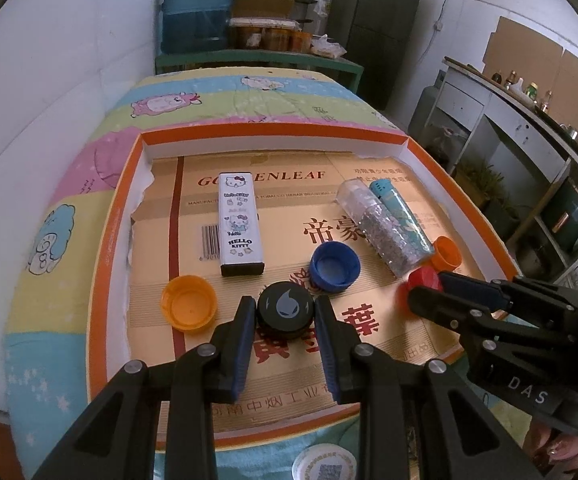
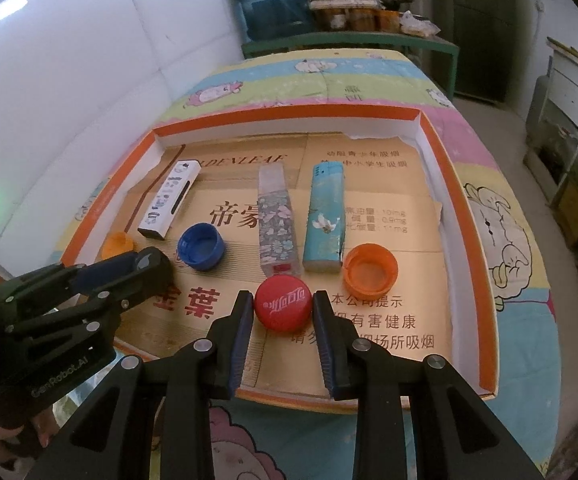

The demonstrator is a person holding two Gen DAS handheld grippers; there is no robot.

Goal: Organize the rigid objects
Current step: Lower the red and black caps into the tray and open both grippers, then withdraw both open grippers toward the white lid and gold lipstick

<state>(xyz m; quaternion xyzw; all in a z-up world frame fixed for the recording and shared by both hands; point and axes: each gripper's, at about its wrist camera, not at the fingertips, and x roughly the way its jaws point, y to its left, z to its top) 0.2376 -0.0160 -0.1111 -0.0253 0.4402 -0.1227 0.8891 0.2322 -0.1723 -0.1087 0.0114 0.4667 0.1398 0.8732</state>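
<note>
The left gripper [image 1: 285,312] squeezes a black cap [image 1: 285,307], top side up. The right gripper [image 2: 283,310] squeezes a red cap [image 2: 283,308], also top side up. Both caps seem to sit on the floor of the orange tray [image 2: 285,114], near its front edge. Behind the red cap, a flowery lighter [image 2: 276,224] and a blue lighter [image 2: 325,218] lie flat, pointing away toward the tray's back wall. The tray rests on a cartoon blanket [image 1: 249,88]. Far behind the tray stands a big water jug [image 1: 197,4].

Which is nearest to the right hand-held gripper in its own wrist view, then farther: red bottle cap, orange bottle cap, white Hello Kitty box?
1. Red bottle cap, between the fingers.
2. Orange bottle cap, right.
3. White Hello Kitty box, far left.
</note>
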